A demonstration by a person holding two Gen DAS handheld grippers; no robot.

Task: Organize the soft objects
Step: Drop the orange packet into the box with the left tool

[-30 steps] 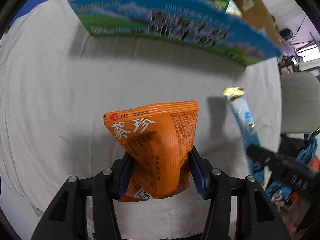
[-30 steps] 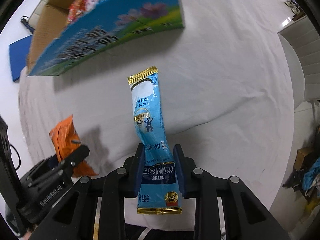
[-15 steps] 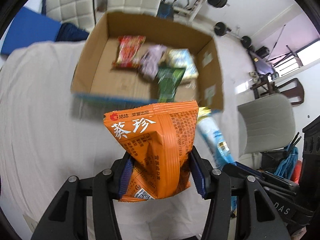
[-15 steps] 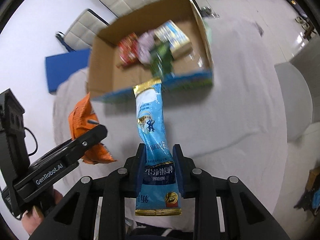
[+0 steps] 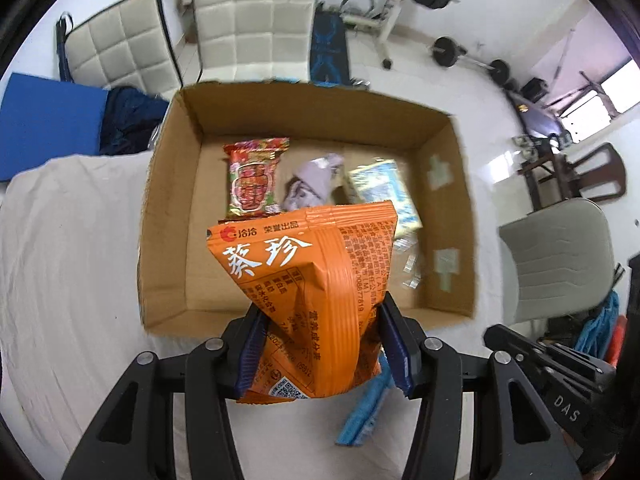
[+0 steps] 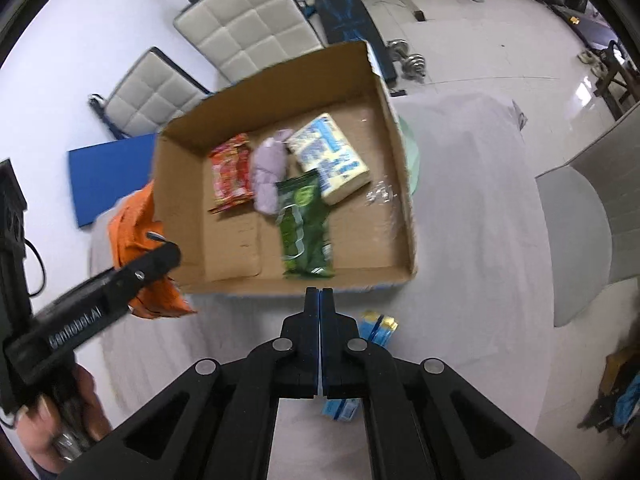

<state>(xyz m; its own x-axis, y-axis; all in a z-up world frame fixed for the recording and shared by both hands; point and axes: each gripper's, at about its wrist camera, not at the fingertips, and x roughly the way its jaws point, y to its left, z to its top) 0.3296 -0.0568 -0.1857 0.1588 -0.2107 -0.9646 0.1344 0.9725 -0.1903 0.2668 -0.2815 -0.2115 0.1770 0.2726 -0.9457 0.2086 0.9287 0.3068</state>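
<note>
My left gripper (image 5: 322, 344) is shut on an orange snack bag (image 5: 308, 280) and holds it above the near wall of an open cardboard box (image 5: 164, 240). The box (image 6: 184, 216) holds a red packet (image 6: 232, 172), a lilac soft item (image 6: 270, 168), a green packet (image 6: 304, 224) and a pale blue-white pack (image 6: 330, 158). My right gripper (image 6: 321, 300) is shut and empty, its jaws pressed together just short of the box. The blue sachet (image 6: 376, 326) lies on the white cloth under it; it also shows in the left wrist view (image 5: 362, 412).
The box stands on a table covered with a white cloth (image 6: 472, 200). Padded white chairs (image 5: 256, 20) and gym gear stand behind it. A grey chair (image 5: 560, 256) is at the right, a blue mat (image 5: 44, 120) at the left.
Both grippers rose and tipped to look down into the box. My right gripper let the blue sachet go, and it now lies on the cloth. My left gripper still holds the orange bag.
</note>
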